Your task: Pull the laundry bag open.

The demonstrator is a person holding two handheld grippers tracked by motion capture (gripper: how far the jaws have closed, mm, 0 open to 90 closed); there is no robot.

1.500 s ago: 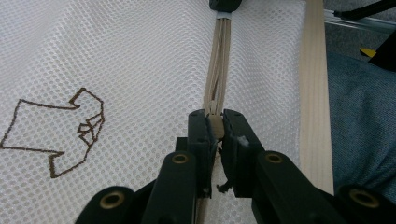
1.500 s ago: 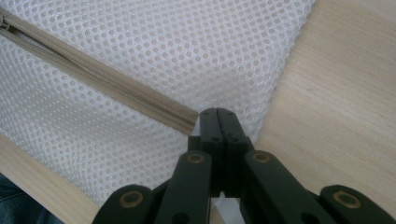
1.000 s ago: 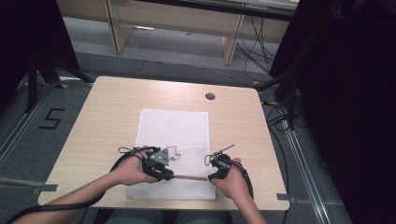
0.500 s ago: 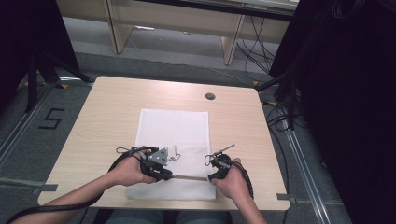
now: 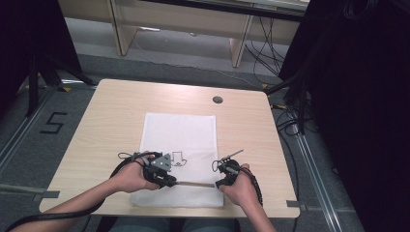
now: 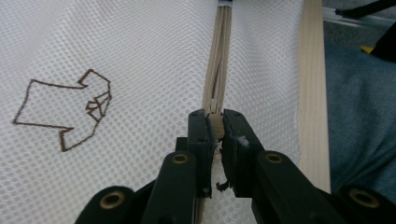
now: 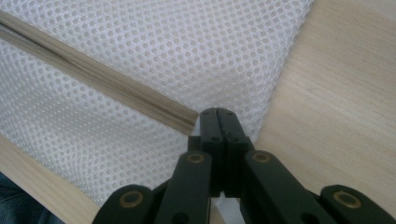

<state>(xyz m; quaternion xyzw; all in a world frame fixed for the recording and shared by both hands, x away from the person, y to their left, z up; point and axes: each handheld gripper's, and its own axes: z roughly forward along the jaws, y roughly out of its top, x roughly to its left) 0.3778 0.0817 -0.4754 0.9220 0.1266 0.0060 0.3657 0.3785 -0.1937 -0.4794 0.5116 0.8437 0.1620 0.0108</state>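
High view: nothing has shifted over the last second; the left gripper (image 5: 167, 180) and right gripper (image 5: 223, 182) hold opposite ends of the zipper (image 5: 196, 184) on the mesh bag (image 5: 181, 133).

Left gripper view: jaws clamp the zipper pull (image 6: 215, 125) between them.

Right gripper view: jaws pinched shut on the mesh just beside the zipper's end (image 7: 189, 120), anchoring it, so the pull appears ready.

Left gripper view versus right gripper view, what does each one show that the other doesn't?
Left gripper view: the brown shirt outline printed on the mesh, and the left gripper shut on the zipper pull. Right gripper view: the closed end of the zipper, and the right gripper pinching the mesh beside it. Both: the white mesh bag, the beige zipper and the wooden table.
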